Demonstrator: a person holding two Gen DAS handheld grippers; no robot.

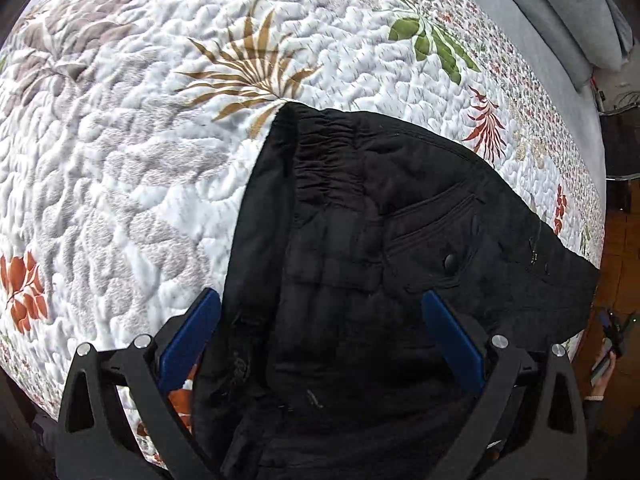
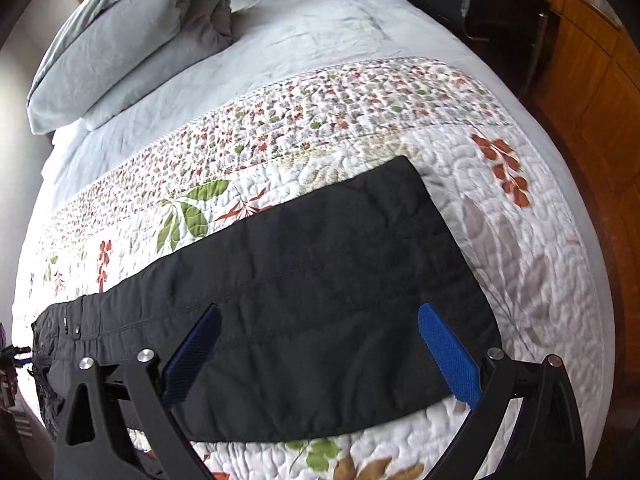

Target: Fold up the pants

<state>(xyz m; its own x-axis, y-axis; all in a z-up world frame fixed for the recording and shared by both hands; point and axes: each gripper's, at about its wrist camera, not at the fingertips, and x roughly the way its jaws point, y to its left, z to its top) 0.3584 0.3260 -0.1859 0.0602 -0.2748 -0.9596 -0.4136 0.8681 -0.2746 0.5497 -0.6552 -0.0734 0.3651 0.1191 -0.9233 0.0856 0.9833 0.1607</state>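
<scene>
Black pants (image 1: 380, 240) lie on a floral quilt (image 1: 120, 140). In the left wrist view I see their waist end, with the elastic waistband (image 1: 324, 152) and a buttoned back pocket (image 1: 436, 236). My left gripper (image 1: 320, 304) is open, its blue fingers (image 1: 192, 340) either side of the fabric, just above it. In the right wrist view the pants (image 2: 320, 280) lie flat, legs together, hem (image 2: 448, 248) at the right, waist (image 2: 60, 332) at the far left. My right gripper (image 2: 318, 316) is open above the legs, holding nothing.
The quilt (image 2: 520, 280) covers a bed with a grey sheet (image 2: 320, 28) and grey pillows (image 2: 132, 36) at its head. Wooden furniture (image 2: 592, 92) stands along the bed's right side. The bed's edge (image 1: 600, 216) is close to the waist end.
</scene>
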